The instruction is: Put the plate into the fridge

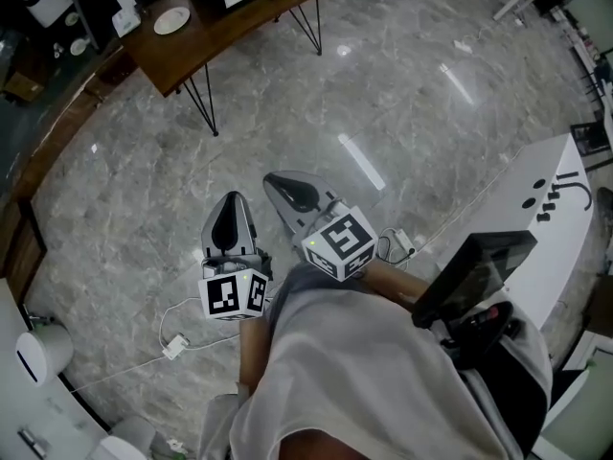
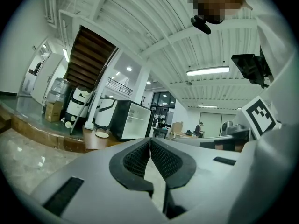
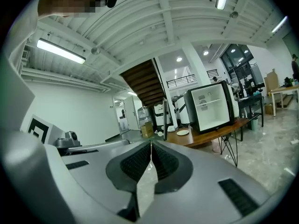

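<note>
Across glossy grey veined marble floor (image 1: 402, 94), a brown wooden table (image 1: 220, 32) on thin black hairpin legs carries a round white plate (image 1: 171, 20) beside a boxy black fridge (image 3: 210, 107), door open. White cable (image 1: 174, 345) trails underfoot. Left gripper (image 1: 231, 202) and right gripper (image 1: 276, 180), ribbed black pads pinched together and empty, sit well apart from the plate at eleven o'clock.

Bright ceiling tubes (image 2: 208, 71) glare off floor (image 1: 402, 113); fisheye edges warp.
</note>
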